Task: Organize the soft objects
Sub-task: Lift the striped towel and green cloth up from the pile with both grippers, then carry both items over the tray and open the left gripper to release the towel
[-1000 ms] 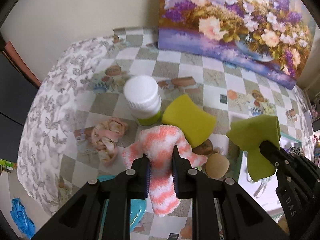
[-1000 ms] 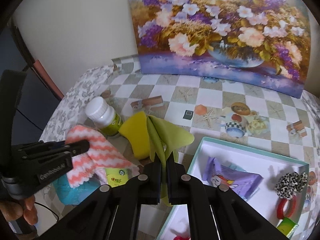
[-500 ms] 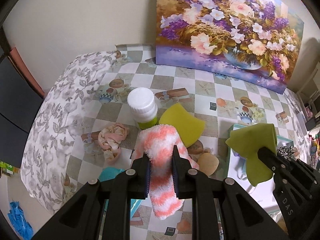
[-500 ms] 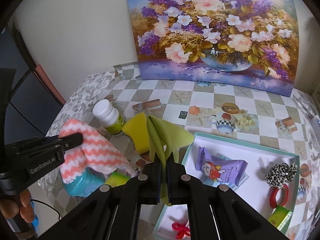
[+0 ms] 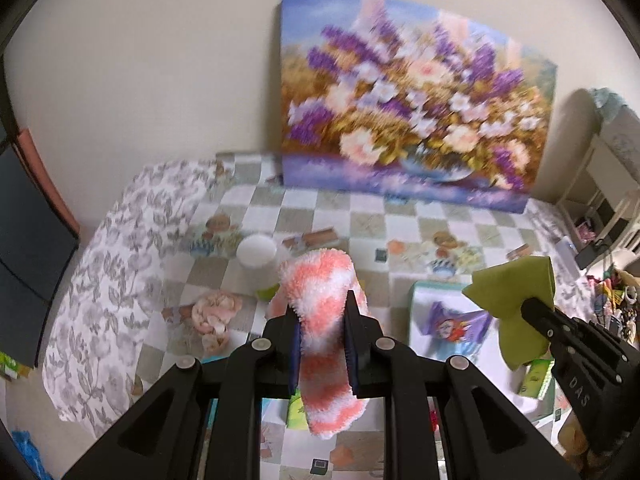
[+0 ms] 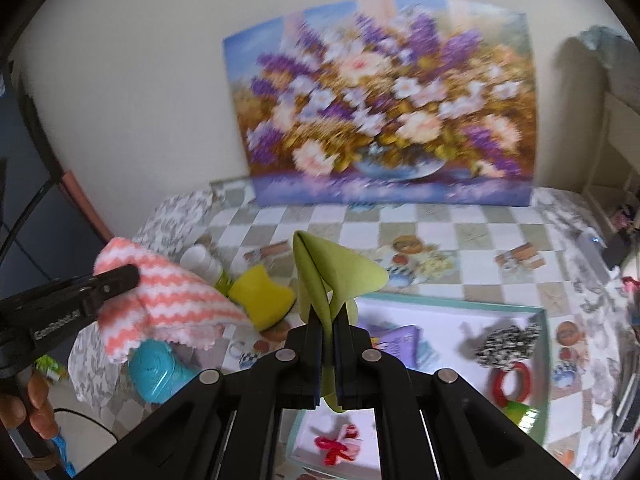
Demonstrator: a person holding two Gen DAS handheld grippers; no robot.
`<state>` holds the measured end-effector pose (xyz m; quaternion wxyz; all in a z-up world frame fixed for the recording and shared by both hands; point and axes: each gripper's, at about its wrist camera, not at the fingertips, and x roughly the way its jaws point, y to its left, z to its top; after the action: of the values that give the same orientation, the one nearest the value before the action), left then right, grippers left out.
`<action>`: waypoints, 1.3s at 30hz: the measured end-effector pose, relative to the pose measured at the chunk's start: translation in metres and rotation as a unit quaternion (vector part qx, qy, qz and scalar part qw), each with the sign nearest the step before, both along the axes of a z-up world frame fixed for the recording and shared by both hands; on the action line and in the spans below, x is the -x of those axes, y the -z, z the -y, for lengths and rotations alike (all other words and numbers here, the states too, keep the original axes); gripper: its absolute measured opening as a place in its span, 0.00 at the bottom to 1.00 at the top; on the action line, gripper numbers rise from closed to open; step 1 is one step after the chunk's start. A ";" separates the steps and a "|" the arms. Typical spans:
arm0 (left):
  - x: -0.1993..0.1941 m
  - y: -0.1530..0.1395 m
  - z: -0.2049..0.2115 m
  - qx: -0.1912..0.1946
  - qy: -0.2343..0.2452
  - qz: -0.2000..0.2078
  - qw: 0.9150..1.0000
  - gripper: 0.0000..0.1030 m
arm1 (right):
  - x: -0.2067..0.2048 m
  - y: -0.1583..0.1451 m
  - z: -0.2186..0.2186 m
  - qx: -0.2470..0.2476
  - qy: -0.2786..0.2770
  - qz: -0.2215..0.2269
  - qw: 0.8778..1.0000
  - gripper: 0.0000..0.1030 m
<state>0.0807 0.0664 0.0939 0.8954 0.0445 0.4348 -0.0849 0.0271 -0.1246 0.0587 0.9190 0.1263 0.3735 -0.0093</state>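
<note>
My left gripper [image 5: 322, 312] is shut on a fluffy orange-and-white striped cloth [image 5: 320, 300] and holds it high above the table; the cloth also shows in the right wrist view [image 6: 160, 308]. My right gripper [image 6: 329, 316] is shut on a folded green cloth [image 6: 332, 272], held above the white tray with a teal rim [image 6: 448, 304]. The green cloth also shows in the left wrist view [image 5: 516, 300]. A yellow sponge [image 6: 260, 294] lies on the checked tablecloth.
A white-capped bottle [image 5: 256, 256] and a pink crumpled cloth [image 5: 212, 312] sit on the table. The tray holds a purple packet [image 6: 396, 336], a leopard scrunchie [image 6: 508, 344] and a red ring [image 6: 512, 384]. A teal object [image 6: 156, 368] lies at the front left. A flower painting [image 6: 384, 104] leans on the wall.
Both grippers have risen and pulled back with their cloths; the table looks farther away. The view has tilted up toward the wall and painting.
</note>
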 end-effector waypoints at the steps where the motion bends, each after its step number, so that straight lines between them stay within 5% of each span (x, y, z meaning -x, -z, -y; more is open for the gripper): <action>1: 0.003 -0.004 0.002 0.001 0.004 0.005 1.000 0.18 | 0.005 -0.004 0.006 0.006 0.011 0.004 1.000 0.04; 10: 0.027 -0.026 0.039 0.013 0.065 0.033 0.997 0.18 | 0.029 -0.007 0.057 0.020 0.089 -0.016 0.996 0.04; 24: 0.052 -0.013 0.110 0.014 0.177 -0.001 0.984 0.18 | 0.057 0.011 0.108 0.006 0.155 -0.053 0.987 0.04; 39: 0.053 0.065 0.169 -0.056 0.236 -0.109 0.964 0.18 | 0.029 0.089 0.103 -0.011 0.108 -0.190 0.976 0.05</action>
<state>0.0276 -0.1027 0.0284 0.7931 0.1866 0.5114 -0.2732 -0.0020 -0.2272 -0.0299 0.8233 0.1719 0.5253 -0.1286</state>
